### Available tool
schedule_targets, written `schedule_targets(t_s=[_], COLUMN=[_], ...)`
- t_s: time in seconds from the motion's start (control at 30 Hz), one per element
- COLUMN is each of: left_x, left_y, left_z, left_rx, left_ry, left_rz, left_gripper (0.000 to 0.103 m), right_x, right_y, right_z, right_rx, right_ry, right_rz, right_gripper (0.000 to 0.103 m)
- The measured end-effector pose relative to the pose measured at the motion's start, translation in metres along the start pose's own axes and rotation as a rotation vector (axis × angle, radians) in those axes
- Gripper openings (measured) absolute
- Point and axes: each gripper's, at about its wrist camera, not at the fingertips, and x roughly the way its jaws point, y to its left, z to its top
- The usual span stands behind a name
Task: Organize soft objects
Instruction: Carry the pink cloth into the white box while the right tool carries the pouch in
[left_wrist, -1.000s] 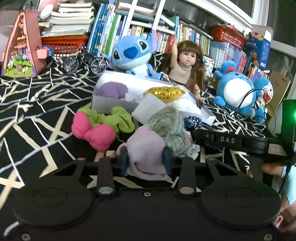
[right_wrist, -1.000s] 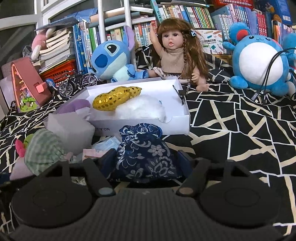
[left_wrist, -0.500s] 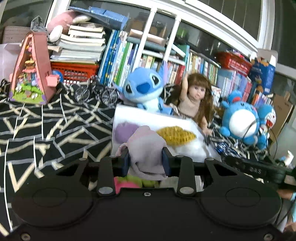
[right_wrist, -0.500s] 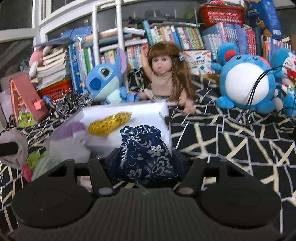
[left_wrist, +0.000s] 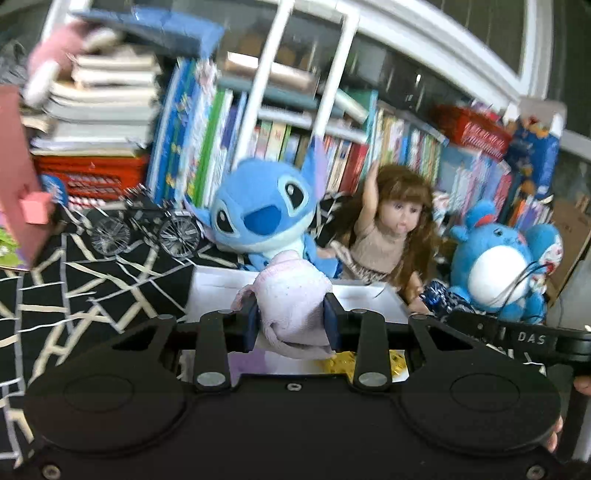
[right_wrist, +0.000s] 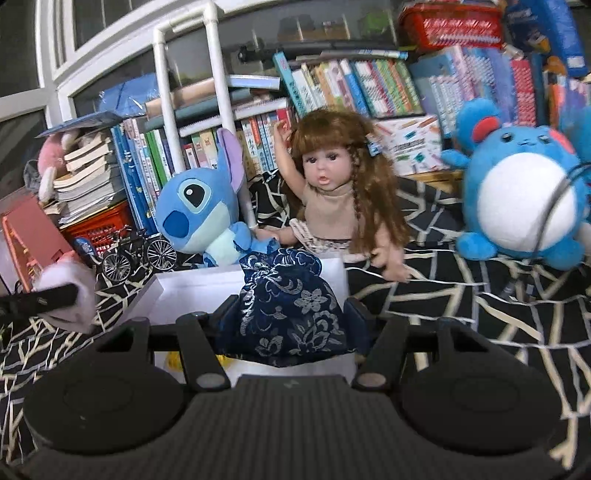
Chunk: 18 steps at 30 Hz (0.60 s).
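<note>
My left gripper (left_wrist: 291, 321) is shut on a pale lilac-pink cloth bundle (left_wrist: 295, 295), held in the air over the near part of the white box (left_wrist: 214, 295). A gold sequin piece (left_wrist: 343, 360) shows in the box under the fingers. My right gripper (right_wrist: 291, 317) is shut on a dark blue floral pouch (right_wrist: 288, 306), also held above the white box (right_wrist: 192, 291). In the left wrist view the right gripper's arm (left_wrist: 517, 338) and the blue pouch (left_wrist: 439, 295) show at the right. In the right wrist view the lilac-pink bundle (right_wrist: 70, 291) shows at the left edge.
Behind the box sit a blue alien plush (right_wrist: 199, 218), a long-haired doll (right_wrist: 332, 192) and a round blue plush (right_wrist: 524, 206). A miniature bicycle (left_wrist: 144, 232), a red basket (left_wrist: 88, 177) and packed bookshelves (right_wrist: 332, 88) stand further back. A black cloth with pale lines (right_wrist: 461, 295) covers the surface.
Both grippers have risen with their soft items and moved forward over the white box. The pink and green soft pieces on the cloth have dropped out of view.
</note>
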Motion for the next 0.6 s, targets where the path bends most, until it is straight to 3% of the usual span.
schedule_targets(t_s=[0.23, 0.6], left_x=[0.085, 0.115], left_y=[0.001, 0.004], left_z=[0.0, -0.019], left_rx=[0.009, -0.002], left_ry=[0.106, 0.197], left_rz=[0.059, 0.052], left_gripper=[0.033, 0.034], right_x=[0.061, 0.094], right_y=[0.001, 0.001], right_z=[0.005, -0.01], right_rx=[0.097, 0.115], right_ry=[0.108, 0.177], right_rz=[0.013, -0.018], right_gripper=[0.064, 0.065])
